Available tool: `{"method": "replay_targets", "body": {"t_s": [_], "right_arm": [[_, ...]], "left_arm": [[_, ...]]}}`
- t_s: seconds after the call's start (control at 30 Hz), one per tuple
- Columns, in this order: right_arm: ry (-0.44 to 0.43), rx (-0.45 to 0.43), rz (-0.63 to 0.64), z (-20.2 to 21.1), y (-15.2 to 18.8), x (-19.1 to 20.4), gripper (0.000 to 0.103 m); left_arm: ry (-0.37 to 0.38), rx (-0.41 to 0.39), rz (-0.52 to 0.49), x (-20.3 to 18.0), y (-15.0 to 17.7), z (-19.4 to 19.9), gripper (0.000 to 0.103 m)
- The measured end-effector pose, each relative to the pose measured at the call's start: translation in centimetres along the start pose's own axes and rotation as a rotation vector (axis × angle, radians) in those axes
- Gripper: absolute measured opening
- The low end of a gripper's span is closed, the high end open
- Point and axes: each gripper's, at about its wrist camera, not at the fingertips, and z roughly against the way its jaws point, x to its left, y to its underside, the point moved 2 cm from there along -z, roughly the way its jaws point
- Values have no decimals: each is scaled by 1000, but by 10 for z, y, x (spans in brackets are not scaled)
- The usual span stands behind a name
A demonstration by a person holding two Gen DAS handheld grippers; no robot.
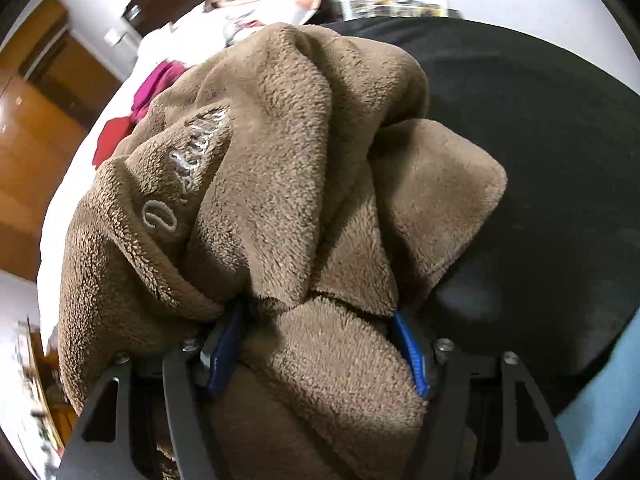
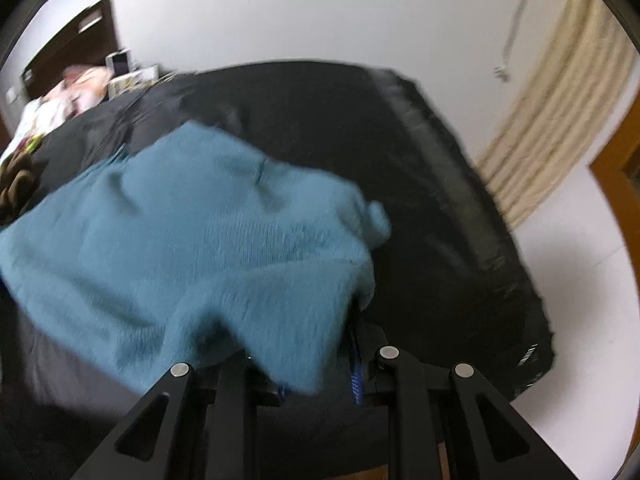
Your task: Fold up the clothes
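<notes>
The left hand-held gripper [image 1: 320, 344] is clenched on a bunched brown fleece garment [image 1: 272, 184], which piles up just ahead of its fingers and hides most of the black bed cover [image 1: 540, 160] beyond; the grip looks meant to carry it. The right hand-held gripper [image 2: 316, 364] pinches an edge of the teal sweater [image 2: 180, 232] spread ahead of it on the bed cover, probably to drag or flatten it.

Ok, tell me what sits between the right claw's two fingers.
A fold of the teal fuzzy garment, shown in the right wrist view. The right claw is shut on it, and the rest of the garment drapes over the black sheet.
</notes>
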Motion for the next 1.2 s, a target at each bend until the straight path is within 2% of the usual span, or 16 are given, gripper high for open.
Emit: {"method": "replay_targets", "body": {"t_s": [0.07, 0.13, 0.17, 0.2, 0.23, 0.3, 0.4, 0.43, 0.5, 0.67, 0.8, 0.9, 1.07, 1.13, 1.17, 1.2], "right_arm": [[-52, 40, 4, -4, 9, -1, 25], [-104, 79, 8, -9, 18, -2, 31], [-130, 99, 11, -11, 23, -3, 40], [-136, 110, -4, -11, 28, -8, 58], [-138, 110, -18, -9, 32, -14, 64], [-144, 111, -43, -6, 39, -25, 66], [-149, 118, -67, -3, 42, -38, 66], [-146, 119, -70, -3, 41, -40, 66], [-143, 113, -59, -2, 35, -41, 66], [-153, 99, -35, 1, 21, -32, 66], [-151, 99, -32, 5, 17, -28, 66], [-136, 105, -58, 5, 16, -33, 66], [-89, 94, -69, 8, 9, -37, 66], [-45, 73, -71, 12, 4, -39, 66], [-24, 62, -74, 13, 2, -40, 66], [-10, 52, -84, 15, 0, -42, 66]], "left_arm": [[23, 0, 15, 3, 3, 3, 71], [79, -28, -2, -7, 5, 17, 72], [116, -47, -22, -16, 7, 27, 74], [161, -71, -49, -28, 9, 39, 78], [200, -88, -68, -38, 11, 48, 79], [334, -115, -108, -63, 16, 68, 80], [547, -107, -192, -110, 26, 87, 81], [597, -100, -227, -126, 30, 90, 81], [642, -85, -296, -157, 40, 93, 81], [688, -28, -421, -210, 27, 71, 81], [742, 53, -401, -215, 17, 47, 81], [773, 81, -382, -214, 17, 40, 81], [733, 72, -408, -217, 29, 53, 81], [718, 76, -410, -221, 31, 54, 76], [722, 86, -403, -222, 32, 55, 67], [727, 96, -396, -223, 33, 55, 48]]}}
